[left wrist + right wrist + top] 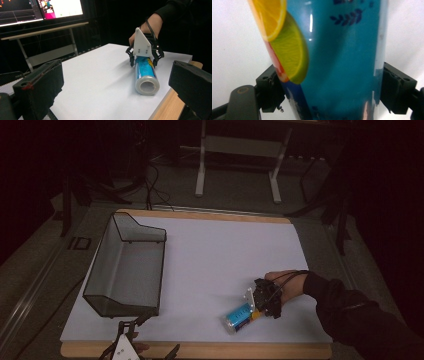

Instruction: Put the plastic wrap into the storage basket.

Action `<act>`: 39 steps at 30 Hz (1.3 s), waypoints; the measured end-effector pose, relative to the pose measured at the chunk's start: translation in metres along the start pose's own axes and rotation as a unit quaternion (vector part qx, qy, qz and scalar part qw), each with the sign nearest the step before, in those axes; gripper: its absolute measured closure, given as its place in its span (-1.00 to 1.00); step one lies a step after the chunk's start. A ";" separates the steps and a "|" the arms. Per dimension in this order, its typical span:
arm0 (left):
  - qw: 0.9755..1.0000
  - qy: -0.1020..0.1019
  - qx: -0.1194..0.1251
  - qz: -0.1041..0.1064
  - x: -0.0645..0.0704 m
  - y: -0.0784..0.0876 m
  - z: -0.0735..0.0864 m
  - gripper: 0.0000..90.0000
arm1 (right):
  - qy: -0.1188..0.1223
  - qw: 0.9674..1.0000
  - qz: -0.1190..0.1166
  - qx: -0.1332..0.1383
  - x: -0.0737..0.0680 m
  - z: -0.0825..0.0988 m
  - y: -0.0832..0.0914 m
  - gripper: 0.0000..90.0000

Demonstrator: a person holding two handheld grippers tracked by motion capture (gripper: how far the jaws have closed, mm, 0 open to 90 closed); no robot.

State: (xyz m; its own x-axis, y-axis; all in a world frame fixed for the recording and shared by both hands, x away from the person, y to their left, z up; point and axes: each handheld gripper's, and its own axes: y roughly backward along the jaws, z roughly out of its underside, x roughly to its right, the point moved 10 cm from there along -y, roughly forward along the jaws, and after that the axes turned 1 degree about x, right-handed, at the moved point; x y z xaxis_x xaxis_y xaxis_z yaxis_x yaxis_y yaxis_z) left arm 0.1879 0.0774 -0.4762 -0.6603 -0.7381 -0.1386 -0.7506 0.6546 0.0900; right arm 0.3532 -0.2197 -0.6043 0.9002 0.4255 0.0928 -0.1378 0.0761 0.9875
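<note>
A glossy blue can (239, 318) lies on its side on the smooth white surface (220, 260), lower centre-right. The right tool (257, 307) straddles it, black jaws touching its round sides.

Mesh basket (127, 270) sits on the bench (225, 245), left side. Can (239, 318) lies on its side well right of the basket, nearer the front edge. Right hand-held gripper (256, 306) just behind-right of the can, straddling its far end. Left hand-held gripper (131, 326) at front edge, just before the basket's front wall.
</note>
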 end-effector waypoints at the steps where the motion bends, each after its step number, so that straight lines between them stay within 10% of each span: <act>1: 1.000 0.000 0.000 0.000 0.000 0.000 0.000 -0.99 | 0.002 1.000 -0.005 0.001 -0.001 0.000 0.000 -0.54; 20: 1.000 -0.002 -0.002 0.002 0.001 -0.001 0.001 -0.99 | 0.030 0.999 0.002 -0.032 -0.004 -0.004 0.004 -0.33; 30: 1.000 -0.003 0.000 0.004 0.001 0.000 0.001 -0.99 | 0.016 0.999 -0.012 -0.026 0.000 -0.008 0.007 -0.31; 39: 1.000 -0.003 0.000 0.007 0.002 -0.001 0.000 -0.99 | -0.043 0.999 -0.026 0.007 0.012 -0.018 0.019 -0.30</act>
State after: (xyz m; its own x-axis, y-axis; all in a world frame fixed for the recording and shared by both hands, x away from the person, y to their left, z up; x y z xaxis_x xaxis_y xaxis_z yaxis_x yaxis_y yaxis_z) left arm 0.1872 0.0754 -0.4770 -0.6712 -0.7272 -0.1438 -0.7407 0.6654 0.0927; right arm 0.3540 -0.1965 -0.5869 0.9381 0.3426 0.0510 -0.0841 0.0826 0.9930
